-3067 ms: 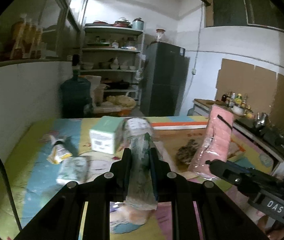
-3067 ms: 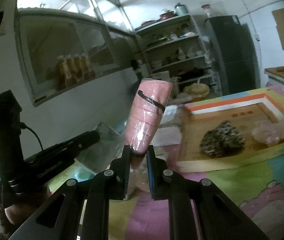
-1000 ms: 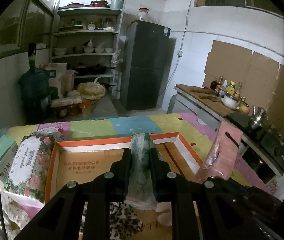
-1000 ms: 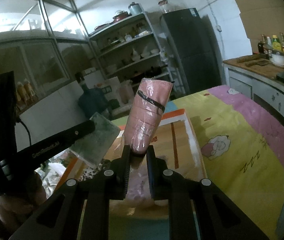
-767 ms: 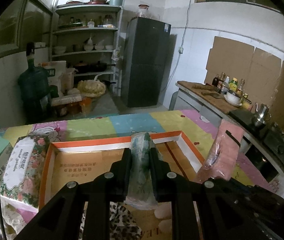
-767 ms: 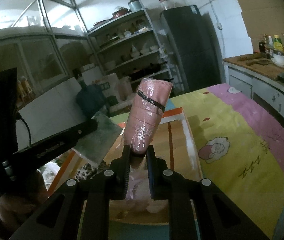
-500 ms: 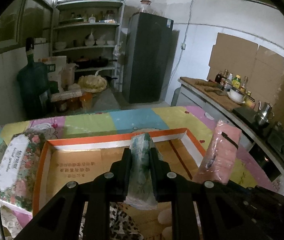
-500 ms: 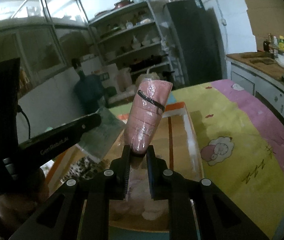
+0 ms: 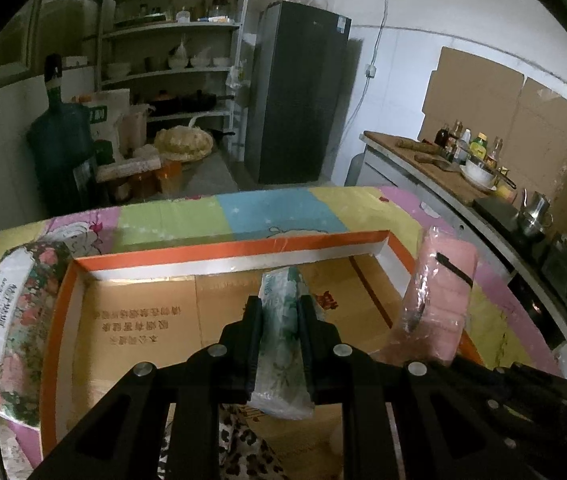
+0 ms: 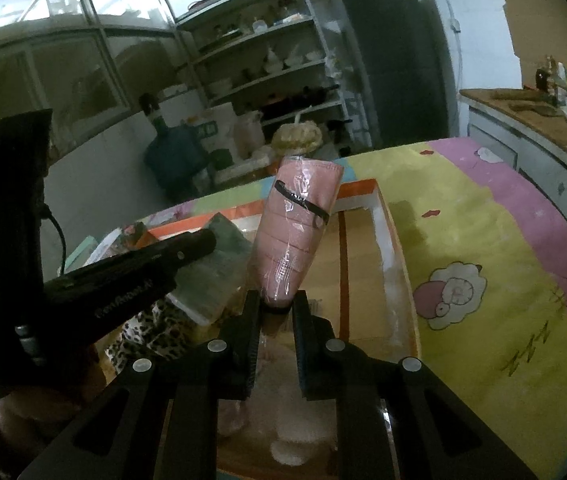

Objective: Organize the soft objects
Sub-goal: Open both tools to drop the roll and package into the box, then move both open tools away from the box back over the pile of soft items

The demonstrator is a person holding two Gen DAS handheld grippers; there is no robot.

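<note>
My left gripper (image 9: 279,306) is shut on a green-and-white tissue pack (image 9: 281,344) and holds it above the shallow cardboard tray with an orange rim (image 9: 219,250). The same pack (image 10: 213,276) shows at the left of the right wrist view, past the left gripper's black body. My right gripper (image 10: 277,300) is shut on the lower end of a pink wrapped pack (image 10: 297,236) that stands up over the tray's right side (image 10: 393,248). That pink pack (image 9: 437,304) also appears at the right in the left wrist view. A leopard-print cloth (image 9: 239,444) lies in the tray's near part.
A floral tissue box (image 9: 7,320) lies just left of the tray on the colourful mat (image 10: 483,248). Pale soft items (image 10: 295,428) sit in the tray under the right gripper. A kitchen counter with bottles (image 9: 463,152), a fridge (image 9: 299,92) and shelves stand beyond the table.
Both grippers have moved forward and lower over the tray, still holding their packs. The tray now fills more of both views, and the floral box has slid further left in the left wrist view.
</note>
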